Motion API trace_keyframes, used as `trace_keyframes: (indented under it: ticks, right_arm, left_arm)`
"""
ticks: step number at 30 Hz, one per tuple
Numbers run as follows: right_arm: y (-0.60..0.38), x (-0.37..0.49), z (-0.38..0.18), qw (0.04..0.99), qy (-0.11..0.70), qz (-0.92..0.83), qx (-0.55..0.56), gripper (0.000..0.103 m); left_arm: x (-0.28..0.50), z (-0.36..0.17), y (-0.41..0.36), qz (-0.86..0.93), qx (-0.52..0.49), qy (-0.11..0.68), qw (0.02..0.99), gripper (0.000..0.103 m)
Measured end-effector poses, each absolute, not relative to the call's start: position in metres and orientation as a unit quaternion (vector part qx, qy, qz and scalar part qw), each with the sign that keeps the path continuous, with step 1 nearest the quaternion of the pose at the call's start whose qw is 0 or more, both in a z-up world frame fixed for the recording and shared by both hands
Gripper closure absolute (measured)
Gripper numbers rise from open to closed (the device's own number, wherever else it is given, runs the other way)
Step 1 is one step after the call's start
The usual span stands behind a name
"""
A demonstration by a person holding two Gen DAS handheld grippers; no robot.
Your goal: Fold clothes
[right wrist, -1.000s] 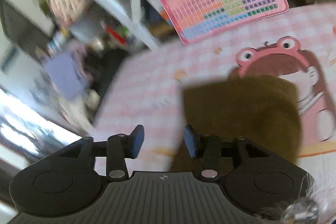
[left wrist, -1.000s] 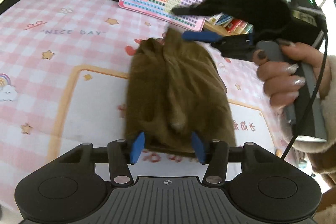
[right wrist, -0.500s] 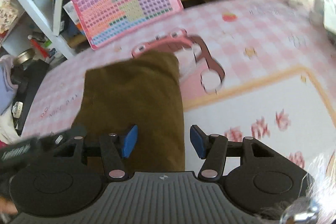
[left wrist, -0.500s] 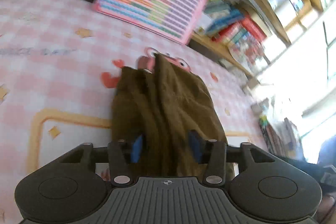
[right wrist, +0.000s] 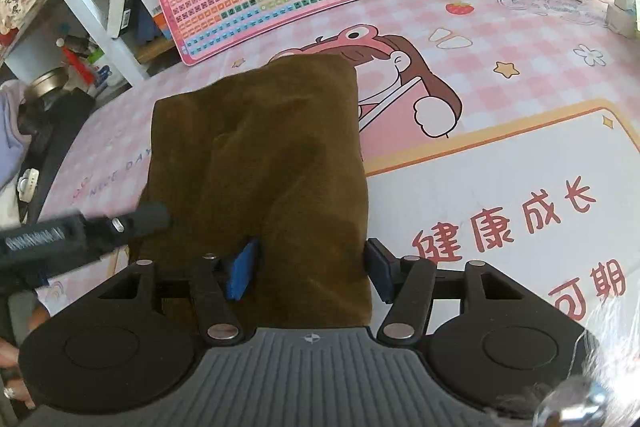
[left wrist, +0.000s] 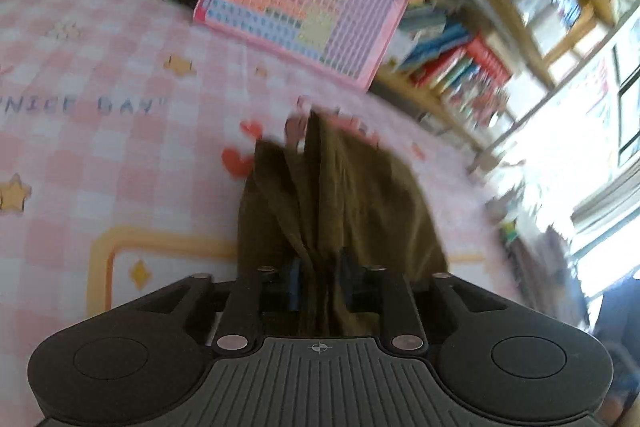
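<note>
On the pink checked mat [right wrist: 520, 99] lies the brown garment [right wrist: 260, 163], already doubled into a thick oblong, near edge bunched. Left gripper [left wrist: 320, 285]: jaws opening, a gathered ridge of cloth between them, apparently still touching. Right gripper [right wrist: 310, 269]: jaws apart astride the garment's near right edge, not pinching. Judgement: mostly folded; final fold or smoothing remains.

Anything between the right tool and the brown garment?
Nothing visible. The brown garment already lies between the right tool's open fingers, near edge in the gap. The left tool sits at its left edge, clear.
</note>
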State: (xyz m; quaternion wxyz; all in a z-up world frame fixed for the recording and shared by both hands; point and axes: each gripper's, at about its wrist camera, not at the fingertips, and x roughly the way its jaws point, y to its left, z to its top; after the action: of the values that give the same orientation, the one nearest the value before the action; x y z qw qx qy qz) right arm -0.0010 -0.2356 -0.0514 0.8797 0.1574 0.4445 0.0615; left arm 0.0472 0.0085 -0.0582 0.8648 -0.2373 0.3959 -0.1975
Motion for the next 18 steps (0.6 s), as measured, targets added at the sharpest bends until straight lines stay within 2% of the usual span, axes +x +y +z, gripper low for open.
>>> trace_keyframes:
  ticks: [1,4,6,7,8,10,11,13,14,17,18]
  right_arm:
    - [-0.235,-0.002,-0.051,0.88,0.443,0.064,0.158,0.048]
    - [-0.233,-0.005,-0.051,0.881,0.441,0.068,0.156,0.046]
    - [-0.231,-0.005,-0.051,0.882,0.441,0.068,0.152,0.046]
    - [-0.231,-0.005,-0.051,0.882,0.442,0.067,0.152,0.045]
    - [-0.231,-0.004,-0.052,0.881,0.442,0.066,0.151,0.045]
    - [-0.232,-0.003,-0.052,0.881,0.442,0.064,0.156,0.044]
    - [-0.234,-0.003,-0.053,0.88,0.442,0.062,0.162,0.044]
    - [-0.236,-0.003,-0.055,0.876,0.445,0.058,0.173,0.042]
    - [-0.237,-0.002,-0.057,0.874,0.449,0.055,0.179,0.04]
    - [-0.236,-0.001,-0.059,0.871,0.453,0.054,0.183,0.038]
    - [-0.235,0.0,-0.06,0.871,0.453,0.054,0.183,0.036]
  left_arm:
    - [0.056,-0.058,0.008,-0.196,-0.243,0.396,0.864,0.067]
    - [0.08,-0.058,0.003,-0.189,-0.251,0.402,0.86,0.062]
    - [0.089,-0.052,-0.008,-0.18,-0.225,0.4,0.87,0.069]
    - [0.09,-0.047,-0.014,-0.177,-0.206,0.392,0.879,0.089]
    - [0.084,-0.038,-0.02,-0.182,-0.178,0.37,0.893,0.093]
    - [0.066,-0.021,-0.035,-0.211,-0.103,0.316,0.919,0.093]
    - [0.059,-0.015,-0.042,-0.22,-0.069,0.293,0.928,0.092]
    - [0.071,-0.032,-0.043,-0.188,-0.044,0.328,0.925,0.089]
    - [0.083,-0.045,-0.039,-0.163,-0.054,0.365,0.915,0.081]
    - [0.102,-0.064,-0.018,-0.137,-0.124,0.398,0.898,0.067]
    - [0.1,-0.058,-0.015,-0.127,-0.118,0.391,0.904,0.065]
